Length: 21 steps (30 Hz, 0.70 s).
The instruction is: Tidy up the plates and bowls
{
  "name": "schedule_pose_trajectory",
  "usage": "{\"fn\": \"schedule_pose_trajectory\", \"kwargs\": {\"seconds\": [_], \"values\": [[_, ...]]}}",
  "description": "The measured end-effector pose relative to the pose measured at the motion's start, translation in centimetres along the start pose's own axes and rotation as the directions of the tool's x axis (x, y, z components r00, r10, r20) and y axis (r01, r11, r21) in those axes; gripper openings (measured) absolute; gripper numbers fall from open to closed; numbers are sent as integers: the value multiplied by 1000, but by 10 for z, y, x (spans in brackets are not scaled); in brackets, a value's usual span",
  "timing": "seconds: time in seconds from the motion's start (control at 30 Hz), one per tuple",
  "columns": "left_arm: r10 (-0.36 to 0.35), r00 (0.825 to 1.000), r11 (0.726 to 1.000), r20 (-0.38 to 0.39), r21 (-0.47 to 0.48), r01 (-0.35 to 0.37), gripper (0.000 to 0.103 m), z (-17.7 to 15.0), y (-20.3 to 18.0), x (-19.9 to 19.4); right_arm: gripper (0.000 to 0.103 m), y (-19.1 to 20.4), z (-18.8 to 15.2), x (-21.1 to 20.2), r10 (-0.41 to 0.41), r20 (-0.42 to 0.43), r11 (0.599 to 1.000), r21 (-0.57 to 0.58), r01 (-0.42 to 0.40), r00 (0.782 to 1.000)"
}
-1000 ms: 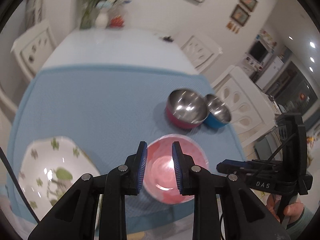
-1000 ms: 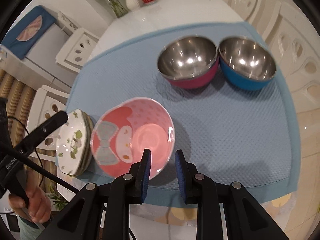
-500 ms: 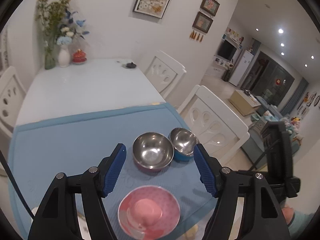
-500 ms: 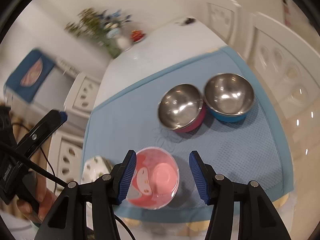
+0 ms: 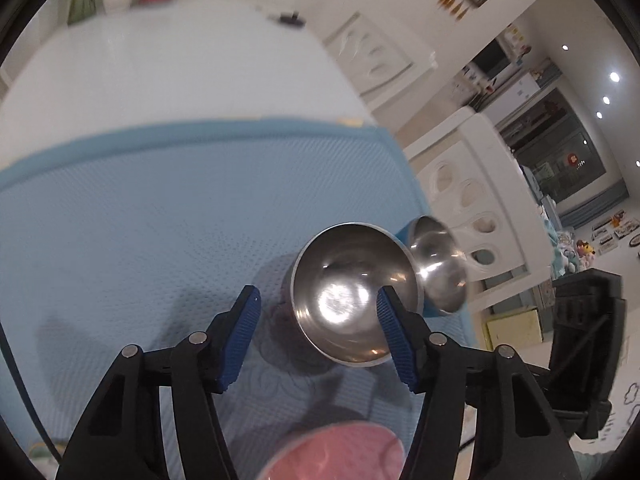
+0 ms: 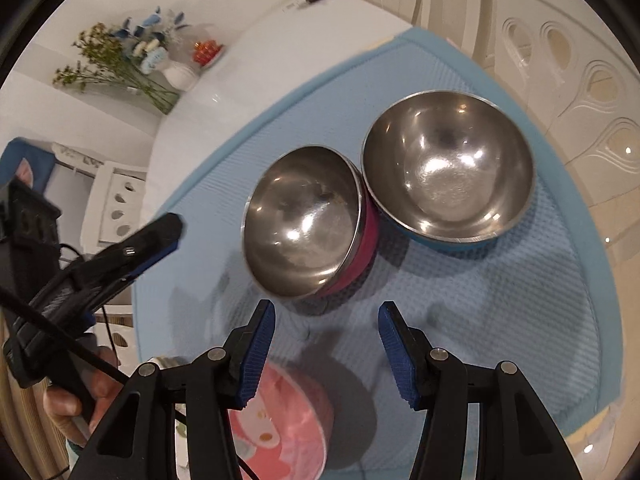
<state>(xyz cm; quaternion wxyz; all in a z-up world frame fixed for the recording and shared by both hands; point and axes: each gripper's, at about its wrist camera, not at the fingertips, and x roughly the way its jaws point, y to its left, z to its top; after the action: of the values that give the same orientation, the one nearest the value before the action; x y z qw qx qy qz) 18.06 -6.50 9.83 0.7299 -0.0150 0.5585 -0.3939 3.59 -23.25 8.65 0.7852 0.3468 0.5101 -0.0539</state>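
In the left wrist view, the left gripper [image 5: 318, 330] is being held above the blue mat [image 5: 160, 220] with its jaws partly apart and closing; nothing is being gripped, though the right blue pad is seen crossing the near right rim of the pink-sided steel bowl [image 5: 352, 292] (contact cannot be told). The blue-sided steel bowl [image 5: 438, 264] is being shown just to the right of it, the two rims appearing to touch. A pink plate [image 5: 340, 452] is being cut off at the near edge, between the gripper's arms. The white table [image 5: 160, 68] is being seen beyond the mat.

In the right wrist view, the right gripper [image 6: 326, 350] is being held partly open over bare mat, nothing being held between its pads. The two bowls are being seen farther off, side by side, the pink-sided one on the left. The pink plate is lying near, below the left finger. At the left, the left gripper is being carried by a hand [image 6: 76, 404].
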Motion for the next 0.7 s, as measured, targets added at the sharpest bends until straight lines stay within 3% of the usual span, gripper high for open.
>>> {"fn": "schedule_pose_trajectory", "kwargs": {"seconds": [0.17,0.37,0.7], "values": [[-53,995,998,-87,-34,50,43,10,18,41,53,-8,18,27,-21,-29,1000,9,21,999],[-124,979,992,-161,-48,117,34,11,33,72,44,-17,27,50,-20,-74,1000,-1,20,997],[-167,964,986,-206,-46,161,32,9,36,89,35,-14,29,64,-26,-74,998,-63,22,997]]}}
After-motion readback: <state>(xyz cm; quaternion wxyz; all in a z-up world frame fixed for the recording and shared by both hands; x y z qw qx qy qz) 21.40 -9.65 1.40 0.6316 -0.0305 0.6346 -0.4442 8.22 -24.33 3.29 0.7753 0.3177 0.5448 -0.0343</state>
